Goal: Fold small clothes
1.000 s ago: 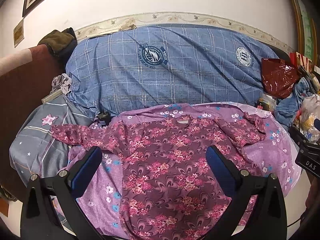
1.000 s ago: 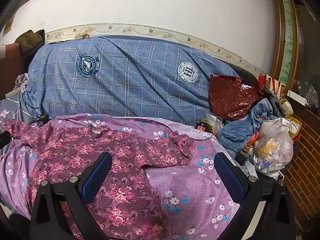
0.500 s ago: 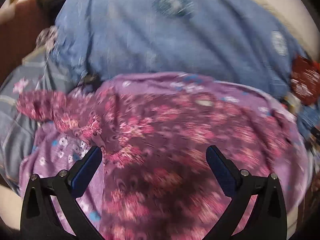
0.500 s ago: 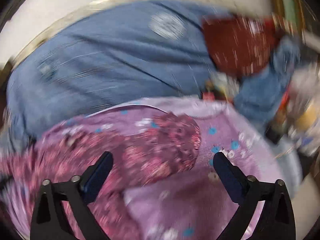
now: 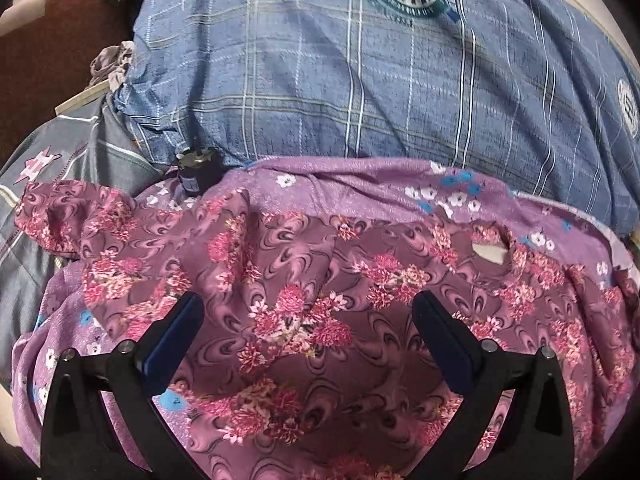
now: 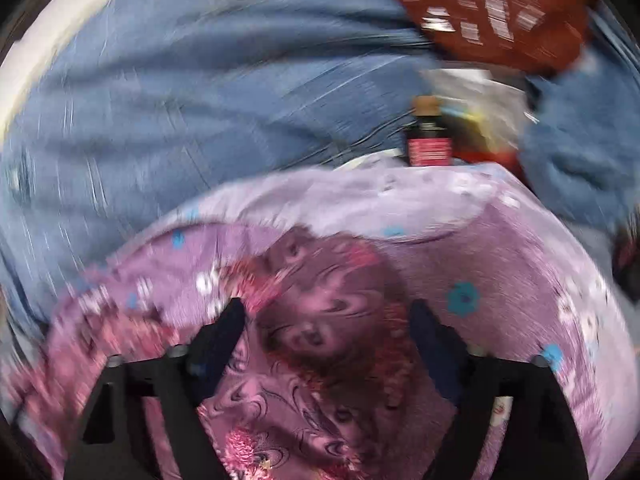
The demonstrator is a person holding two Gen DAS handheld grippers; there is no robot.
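A maroon shirt with pink flowers (image 5: 304, 280) lies spread on a purple floral sheet (image 5: 360, 184). Its neck opening (image 5: 490, 246) is to the right and one sleeve (image 5: 60, 216) stretches left. My left gripper (image 5: 308, 320) is open, low over the shirt's left shoulder area, one finger on each side of a wrinkle. In the blurred right wrist view, my right gripper (image 6: 324, 328) is open around the end of the other sleeve (image 6: 328, 300), which lies on the sheet (image 6: 500, 260).
A big blue checked quilt (image 5: 360, 72) lies behind the sheet. A small dark bottle (image 5: 196, 172) sits at its foot on the left. A dark bottle with a red label (image 6: 428, 136), a red bag (image 6: 500, 12) and blue cloth (image 6: 576, 152) crowd the right.
Both grippers have moved forward and down, close to the shirt. The left one shifted toward the left shoulder, the right one onto the right sleeve end. Both stay open.
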